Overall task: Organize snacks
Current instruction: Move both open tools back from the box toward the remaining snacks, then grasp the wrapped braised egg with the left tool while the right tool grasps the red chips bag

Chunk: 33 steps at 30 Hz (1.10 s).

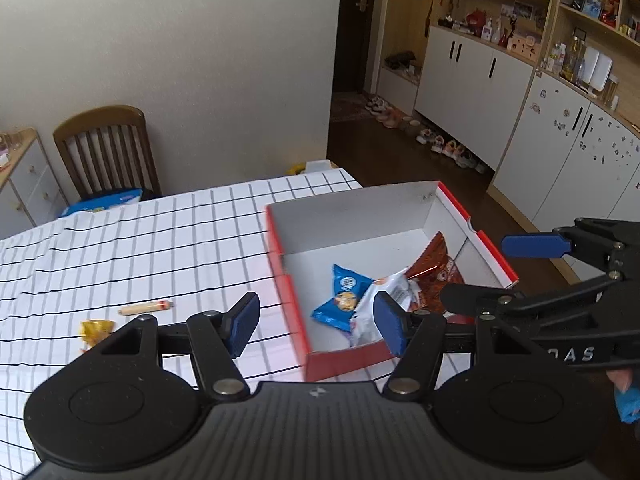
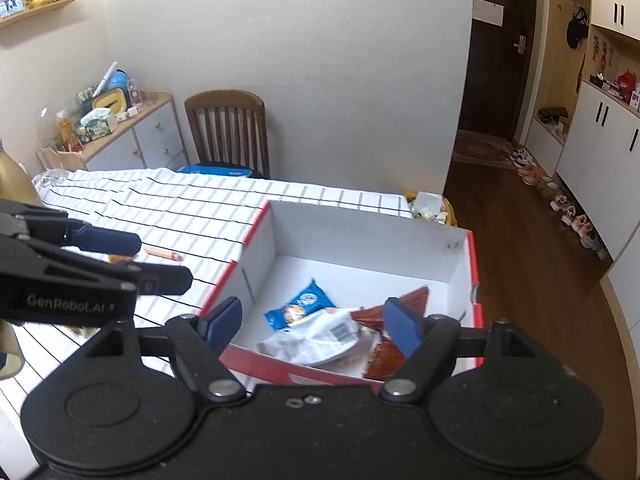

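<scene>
Both claws, left claw [image 1: 316, 326] and right claw [image 2: 314, 326], hang open and empty over the box [image 1: 400, 208]. The sausage [image 1: 146, 308] and candy [image 1: 96, 330] wait on the tabletop [image 1: 160, 240]; the round sausage could roll away if bumped

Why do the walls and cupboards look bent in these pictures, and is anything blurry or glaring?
Left wrist view: the fisheye lens bows the cupboards at the edges, the corners go dark, and the box edge and tablecloth look slightly smeared. Right wrist view: the same bending shows on the wall and floor; light is soft and even, with no strong glare.
</scene>
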Available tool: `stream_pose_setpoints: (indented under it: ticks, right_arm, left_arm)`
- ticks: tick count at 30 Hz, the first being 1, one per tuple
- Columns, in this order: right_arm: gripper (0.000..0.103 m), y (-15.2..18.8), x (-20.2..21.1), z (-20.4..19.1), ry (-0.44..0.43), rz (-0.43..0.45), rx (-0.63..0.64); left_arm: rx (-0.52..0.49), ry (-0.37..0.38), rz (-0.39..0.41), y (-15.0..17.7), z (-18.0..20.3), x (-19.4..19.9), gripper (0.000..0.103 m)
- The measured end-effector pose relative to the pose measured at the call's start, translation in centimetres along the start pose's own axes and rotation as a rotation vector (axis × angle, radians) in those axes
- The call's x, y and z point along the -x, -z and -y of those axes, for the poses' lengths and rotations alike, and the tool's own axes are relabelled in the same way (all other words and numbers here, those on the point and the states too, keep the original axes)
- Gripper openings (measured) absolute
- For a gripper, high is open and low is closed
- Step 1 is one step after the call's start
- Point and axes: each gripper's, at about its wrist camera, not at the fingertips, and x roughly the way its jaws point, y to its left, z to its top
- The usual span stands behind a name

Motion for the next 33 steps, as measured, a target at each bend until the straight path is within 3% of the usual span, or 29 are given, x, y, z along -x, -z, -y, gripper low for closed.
stream_pose_setpoints:
  ticks: [9, 11, 16, 18, 20, 33]
  right_arm:
    - [0.085, -0.4, 1.1, -4.6, -0.057, 0.044, 0.006]
    - [0.093, -0.5, 1.3, -5.8, -0.065, 0.055, 0.013]
    - [0.097, -0.7, 1.3, -8.6, -0.096, 0.078, 0.018]
    - [0.098, -0.7, 1.3, -9.7, -0.104, 0.086, 0.018]
    - [0.103, -0.7, 1.2, -10.7, -0.113, 0.094, 0.015]
    - [0.103, 0.1, -1.1, -16.5, -0.137, 0.072, -0.034]
  left_arm:
    - [0.019, -0.016, 0.042, 2.2, -4.3, 3.1, 0.063]
    - [0.021, -0.021, 0.05, 2.7, -5.4, 3.7, 0.063]
    - [0.037, -0.019, 0.062, 4.0, -8.3, 5.0, 0.064]
    - [0.045, -0.021, 0.072, 4.5, -9.5, 5.4, 0.079]
    - [0.051, -0.029, 0.099, 5.1, -10.6, 6.1, 0.082]
    - [0.102, -0.074, 0.123, 9.4, -18.7, 7.5, 0.082]
